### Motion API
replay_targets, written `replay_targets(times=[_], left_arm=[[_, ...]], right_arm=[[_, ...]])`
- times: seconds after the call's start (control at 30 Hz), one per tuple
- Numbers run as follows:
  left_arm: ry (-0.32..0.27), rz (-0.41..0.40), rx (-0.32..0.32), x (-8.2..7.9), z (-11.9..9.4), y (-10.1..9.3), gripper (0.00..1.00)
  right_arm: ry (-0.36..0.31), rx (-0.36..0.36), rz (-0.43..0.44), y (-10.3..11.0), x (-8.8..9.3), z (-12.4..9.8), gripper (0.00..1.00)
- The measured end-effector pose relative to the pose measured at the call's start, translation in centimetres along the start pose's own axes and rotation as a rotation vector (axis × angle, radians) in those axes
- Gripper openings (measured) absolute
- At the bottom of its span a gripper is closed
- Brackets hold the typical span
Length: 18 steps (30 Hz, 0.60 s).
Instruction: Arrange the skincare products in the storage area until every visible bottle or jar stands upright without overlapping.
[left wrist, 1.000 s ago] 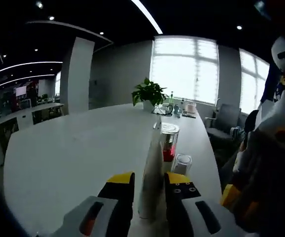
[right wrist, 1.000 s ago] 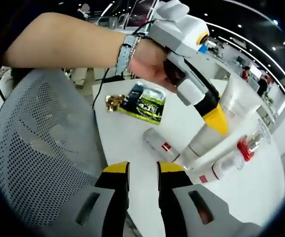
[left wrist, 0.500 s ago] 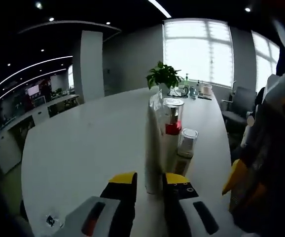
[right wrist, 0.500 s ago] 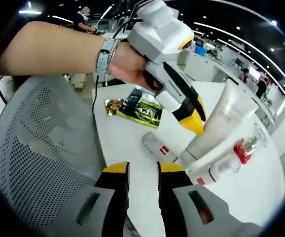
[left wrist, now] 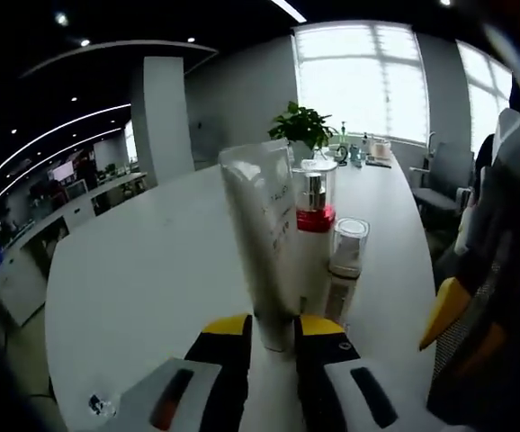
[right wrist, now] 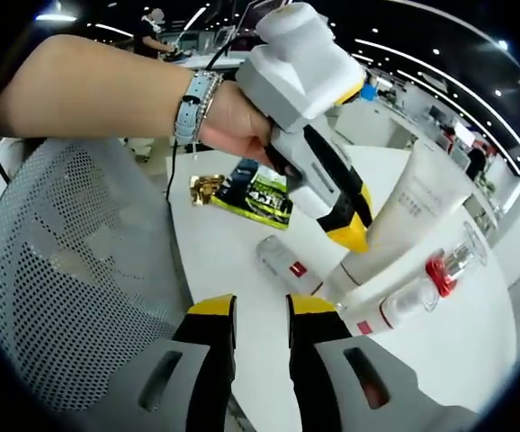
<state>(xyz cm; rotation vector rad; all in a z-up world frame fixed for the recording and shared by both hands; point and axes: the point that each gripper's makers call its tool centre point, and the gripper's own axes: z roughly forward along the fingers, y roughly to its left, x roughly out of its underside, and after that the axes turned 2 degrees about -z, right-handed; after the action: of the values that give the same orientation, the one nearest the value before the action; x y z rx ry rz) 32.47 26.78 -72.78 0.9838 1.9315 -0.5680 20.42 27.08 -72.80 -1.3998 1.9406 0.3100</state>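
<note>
In the left gripper view, the left gripper (left wrist: 273,326) had its yellow-tipped jaws closed on the cap end of a white squeeze tube (left wrist: 265,243), which stood cap-down on the white desk (left wrist: 143,279) and leaned slightly. Just behind the tube stood a clear pump bottle with a red band (left wrist: 311,202), and beside that a shorter clear-capped bottle (left wrist: 344,265), both upright.

In the right gripper view, the same group appeared tilted with the camera: the tube (right wrist: 404,220), the red-banded bottle (right wrist: 440,270), and a small bottle with a red label (right wrist: 287,264) that lay near the tube's cap. A green sachet (right wrist: 258,193) and a gold wrapper (right wrist: 208,187) lay further along the desk. A mesh-backed chair (right wrist: 71,288) stood alongside. The right gripper (right wrist: 258,310) was apart from everything, with only a narrow gap between its jaws and nothing held.
</note>
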Motion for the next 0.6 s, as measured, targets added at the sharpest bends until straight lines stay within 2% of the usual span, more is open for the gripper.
replay_targets(times=[0.33,0.6], left_arm=[[0.029,0.001,-0.003,0.76,0.6,-0.1,0.18],[0.026,0.015,0.009,0.54,0.9,-0.02,0.18]], right_arm=[[0.017,-0.008,-0.003,0.11,0.34,0.13,0.2],[0.023,-0.021,-0.005,0.34,0.4,0.25,0.2]])
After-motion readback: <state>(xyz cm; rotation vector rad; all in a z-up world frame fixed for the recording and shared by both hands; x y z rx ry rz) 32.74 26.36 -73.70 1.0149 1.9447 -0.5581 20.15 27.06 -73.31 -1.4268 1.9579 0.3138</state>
